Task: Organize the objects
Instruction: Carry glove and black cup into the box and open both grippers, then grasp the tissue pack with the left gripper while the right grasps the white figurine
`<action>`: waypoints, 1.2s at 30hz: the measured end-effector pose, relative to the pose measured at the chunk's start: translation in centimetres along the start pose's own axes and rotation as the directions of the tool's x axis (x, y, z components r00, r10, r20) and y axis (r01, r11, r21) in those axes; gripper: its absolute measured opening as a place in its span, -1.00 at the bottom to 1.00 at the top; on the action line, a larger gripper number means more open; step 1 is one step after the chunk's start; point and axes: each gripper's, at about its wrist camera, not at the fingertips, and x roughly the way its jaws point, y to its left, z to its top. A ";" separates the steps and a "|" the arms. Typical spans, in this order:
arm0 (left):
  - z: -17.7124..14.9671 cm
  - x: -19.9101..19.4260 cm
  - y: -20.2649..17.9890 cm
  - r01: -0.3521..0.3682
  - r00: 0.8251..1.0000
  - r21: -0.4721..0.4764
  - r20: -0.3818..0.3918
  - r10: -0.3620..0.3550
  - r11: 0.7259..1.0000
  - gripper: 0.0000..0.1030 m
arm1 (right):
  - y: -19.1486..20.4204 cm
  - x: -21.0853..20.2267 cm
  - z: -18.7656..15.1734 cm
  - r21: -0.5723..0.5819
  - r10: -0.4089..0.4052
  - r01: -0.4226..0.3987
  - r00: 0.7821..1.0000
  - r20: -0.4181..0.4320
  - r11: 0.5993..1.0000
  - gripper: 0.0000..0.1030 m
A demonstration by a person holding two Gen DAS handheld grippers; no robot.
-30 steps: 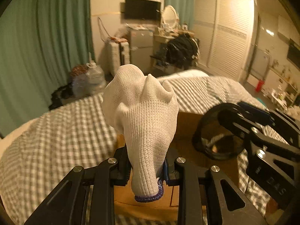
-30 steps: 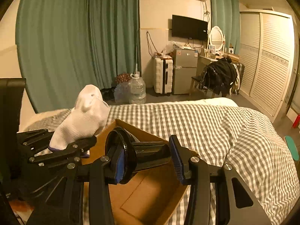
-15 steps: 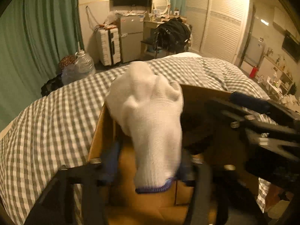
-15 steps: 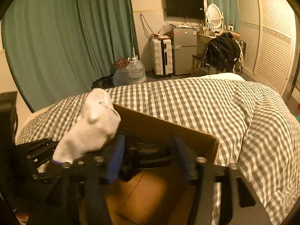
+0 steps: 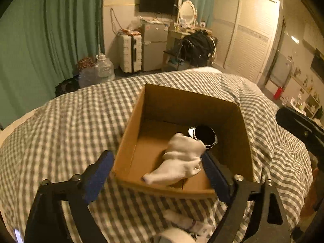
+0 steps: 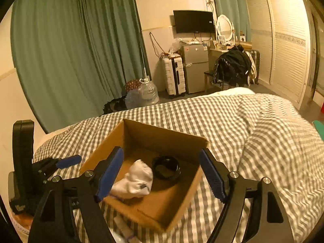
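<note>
A bed [image 5: 66, 125] in a grey-checked cover carries an open cardboard box [image 5: 129, 133]; white cloth [image 5: 188, 222] lies nearer.

Both the left gripper [image 5: 157, 174] and the right gripper [image 6: 162, 174] have black angular frames with triangular cut-outs, silver screw heads and blue finger pads [image 6: 110, 174].

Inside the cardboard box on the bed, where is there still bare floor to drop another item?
Cardboard box: the floor between its left wall and the white glove is bare, as is the near right corner. The middle is crowded: the glove lies against the black round container.
</note>
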 end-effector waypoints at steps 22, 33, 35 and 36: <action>-16.6 -3.2 -1.4 -0.044 0.977 0.045 -0.207 0.053 0.998 0.80 | 4.3 -4.0 -18.3 -0.172 -0.031 -0.035 0.931 -0.363 0.984 0.53; -17.8 -2.0 -0.5 -0.063 0.960 0.028 -0.270 0.069 0.998 0.81 | 5.5 -1.6 -21.7 -0.156 0.026 -0.113 0.880 -0.475 0.981 0.53; -17.9 -1.8 -0.7 -0.053 0.959 0.030 -0.278 0.060 0.998 0.80 | 5.7 -1.2 -22.2 -0.180 0.003 -0.102 0.876 -0.483 0.978 0.43; -18.0 -1.8 -0.8 -0.048 0.959 0.033 -0.280 0.055 0.998 0.80 | 5.8 -1.1 -22.3 -0.184 -0.002 -0.099 0.876 -0.482 0.978 0.28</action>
